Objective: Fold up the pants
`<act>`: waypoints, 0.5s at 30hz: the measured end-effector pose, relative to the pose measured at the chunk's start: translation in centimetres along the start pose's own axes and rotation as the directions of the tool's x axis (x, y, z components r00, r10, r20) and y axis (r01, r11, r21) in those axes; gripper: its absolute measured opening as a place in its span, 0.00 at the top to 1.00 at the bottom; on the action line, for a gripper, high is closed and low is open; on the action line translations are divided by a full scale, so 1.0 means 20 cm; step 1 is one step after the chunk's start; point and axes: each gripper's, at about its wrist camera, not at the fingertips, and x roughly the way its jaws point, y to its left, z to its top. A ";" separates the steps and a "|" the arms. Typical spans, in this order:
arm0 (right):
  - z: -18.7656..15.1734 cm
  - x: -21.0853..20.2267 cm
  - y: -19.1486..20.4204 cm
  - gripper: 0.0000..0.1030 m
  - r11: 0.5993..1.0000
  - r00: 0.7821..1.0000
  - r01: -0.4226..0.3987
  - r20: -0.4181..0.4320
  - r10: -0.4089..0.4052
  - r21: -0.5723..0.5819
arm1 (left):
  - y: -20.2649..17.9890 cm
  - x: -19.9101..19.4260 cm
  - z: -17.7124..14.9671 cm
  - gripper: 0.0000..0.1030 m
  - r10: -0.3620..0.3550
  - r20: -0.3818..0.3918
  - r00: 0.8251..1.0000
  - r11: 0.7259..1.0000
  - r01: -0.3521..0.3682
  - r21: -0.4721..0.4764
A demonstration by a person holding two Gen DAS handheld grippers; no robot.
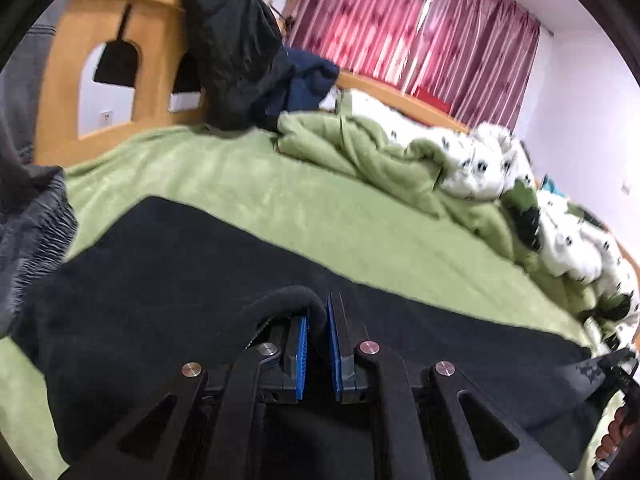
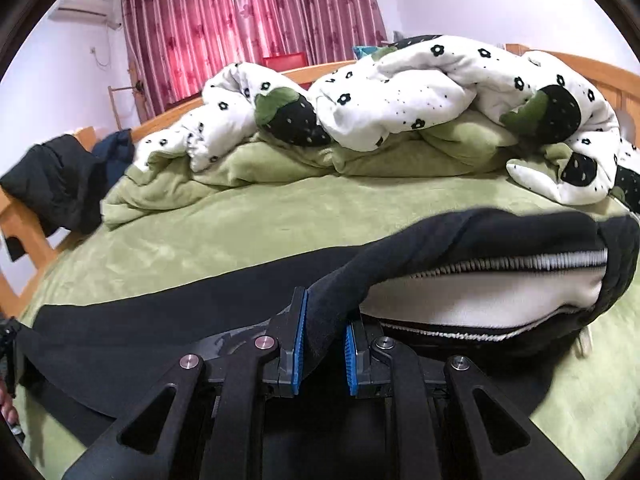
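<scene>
Left wrist view: both grippers, left gripper (image 1: pixel 317 344) and right gripper (image 2: pixel 325 354), clamp black pants (image 1: pixel 168 264) (lower frame), folding barely begun.

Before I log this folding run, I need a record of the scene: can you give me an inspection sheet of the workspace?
Surface: green bed sheet, soft, pants spread across it.
Job's things: black pants; waistband lifted, white lining showing.
Clutter: bunched white flowered duvet; dark jackets over the wooden bed frame.
Grippers: left claw and right claw each pinch pants fabric.
Cables: nothing seen.
Surroundings: red curtains, white walls.
</scene>
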 end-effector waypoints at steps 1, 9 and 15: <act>-0.01 0.05 0.01 0.80 1.000 1.000 0.016 -0.007 -0.016 -0.004 | -0.01 0.03 -0.02 0.91 0.010 -0.017 1.000 1.000 -0.009 0.005; -0.23 0.13 0.13 0.46 0.976 0.990 0.109 -0.063 -0.123 -0.189 | -0.06 -0.05 -0.18 0.41 0.035 -0.147 0.988 0.996 -0.023 0.081; -0.42 -0.17 0.07 0.36 0.973 0.986 0.094 -0.116 -0.120 -0.211 | 0.02 -0.34 -0.42 0.35 -0.030 -0.219 0.975 0.999 0.035 0.019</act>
